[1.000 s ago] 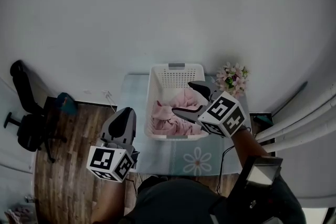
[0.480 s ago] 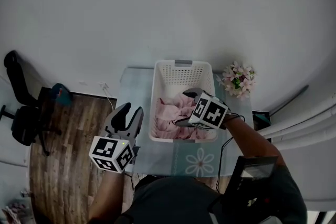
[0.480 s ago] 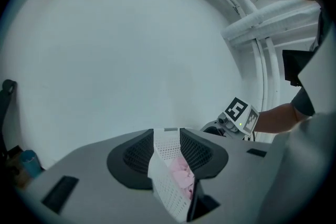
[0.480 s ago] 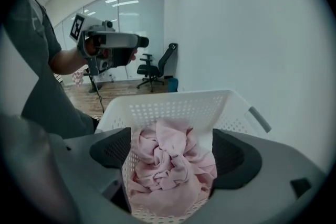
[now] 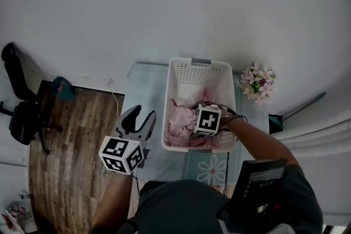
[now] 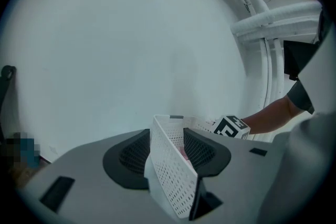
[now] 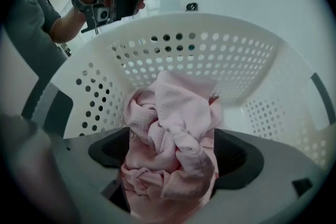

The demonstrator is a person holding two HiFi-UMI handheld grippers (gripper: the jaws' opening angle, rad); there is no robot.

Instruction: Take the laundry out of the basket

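Inside the basket (image 5: 198, 66), toward its near end, the laundry (image 7: 173, 134) lies as one crumpled heap. It is pale pink cloth, twisted into thick folds, with a darker rose fabric showing in the creases.

It looks soft, light and limp. I judge it would sag and trail once lifted, and it might drag against the basket's perforated walls. The best hold is probably the knotted ridge at the top of the heap, where several layers bunch together. A single loose edge could slip out.

The right gripper (image 7: 176, 150) points down into the basket. Its jaws have just been opening and stand spread on either side of that ridge, not yet pinching it.

The left gripper (image 6: 169, 155) is just outside the basket's left wall, above the worktop (image 5: 145, 85). Its jaws have also just been opening. They gape with the basket's corner showing between them, and nothing is gripped.
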